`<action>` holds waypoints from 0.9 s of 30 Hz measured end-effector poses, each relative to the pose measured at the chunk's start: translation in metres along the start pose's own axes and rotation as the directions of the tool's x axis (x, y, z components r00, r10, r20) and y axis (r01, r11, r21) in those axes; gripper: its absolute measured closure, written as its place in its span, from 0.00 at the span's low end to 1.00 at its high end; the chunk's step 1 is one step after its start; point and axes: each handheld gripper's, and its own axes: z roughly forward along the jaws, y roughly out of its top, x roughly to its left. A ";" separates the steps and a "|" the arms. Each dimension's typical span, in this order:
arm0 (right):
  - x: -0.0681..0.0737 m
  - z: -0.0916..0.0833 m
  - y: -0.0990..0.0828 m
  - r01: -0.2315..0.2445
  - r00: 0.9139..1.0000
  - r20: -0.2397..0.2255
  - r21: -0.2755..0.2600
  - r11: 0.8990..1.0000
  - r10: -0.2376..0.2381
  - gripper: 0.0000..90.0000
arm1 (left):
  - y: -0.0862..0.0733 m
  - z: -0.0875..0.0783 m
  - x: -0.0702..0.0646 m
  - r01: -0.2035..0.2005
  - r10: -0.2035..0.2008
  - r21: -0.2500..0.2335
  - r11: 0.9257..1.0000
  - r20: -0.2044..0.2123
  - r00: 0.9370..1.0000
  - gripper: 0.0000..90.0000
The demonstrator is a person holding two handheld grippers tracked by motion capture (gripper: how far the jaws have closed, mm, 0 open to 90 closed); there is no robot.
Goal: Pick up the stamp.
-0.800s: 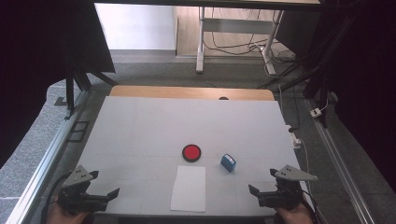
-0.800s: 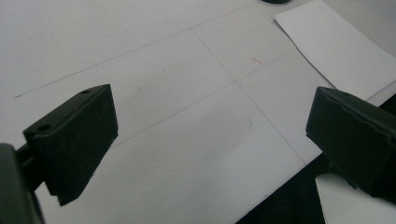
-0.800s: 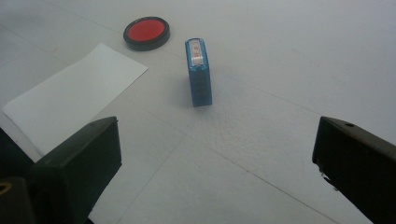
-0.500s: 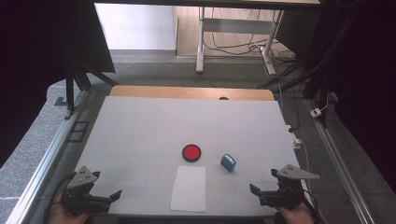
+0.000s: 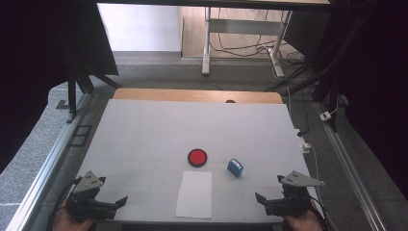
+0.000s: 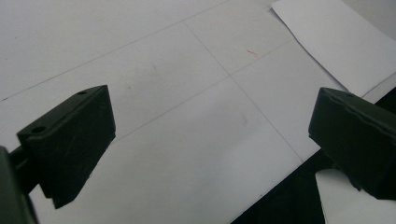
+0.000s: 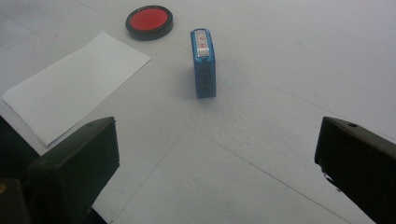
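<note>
While both tools wait at the near bench edge, nothing is held.
Left tool (image 5: 121, 201) and right tool (image 5: 260, 198) gape empty; blue stamp (image 7: 204, 63) stands upright between red ink pad (image 7: 149, 21) and right tool, beside paper sheet (image 5: 194, 193), seemingly ready for stamping.

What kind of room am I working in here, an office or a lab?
Probably a lab or recording rig, not an office: a white gridded table flanked by aluminium rails, black curtains on both sides, and loose cables on the floor beyond.
</note>
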 end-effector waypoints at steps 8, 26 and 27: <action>0.005 -0.001 0.003 0.054 0.998 0.014 -0.007 0.998 -0.054 0.00 | 0.000 0.000 -0.001 -0.009 0.009 0.004 1.000 -0.008 1.000 0.00; 0.009 0.005 0.011 0.094 0.995 -0.035 -0.030 0.995 -0.095 0.00 | 0.000 -0.001 0.000 0.012 -0.012 -0.003 1.000 -0.010 1.000 0.00; 0.009 0.005 0.011 0.094 0.995 -0.035 -0.030 0.995 -0.095 0.00 | 0.000 -0.001 0.000 0.012 -0.012 -0.002 1.000 -0.009 1.000 0.00</action>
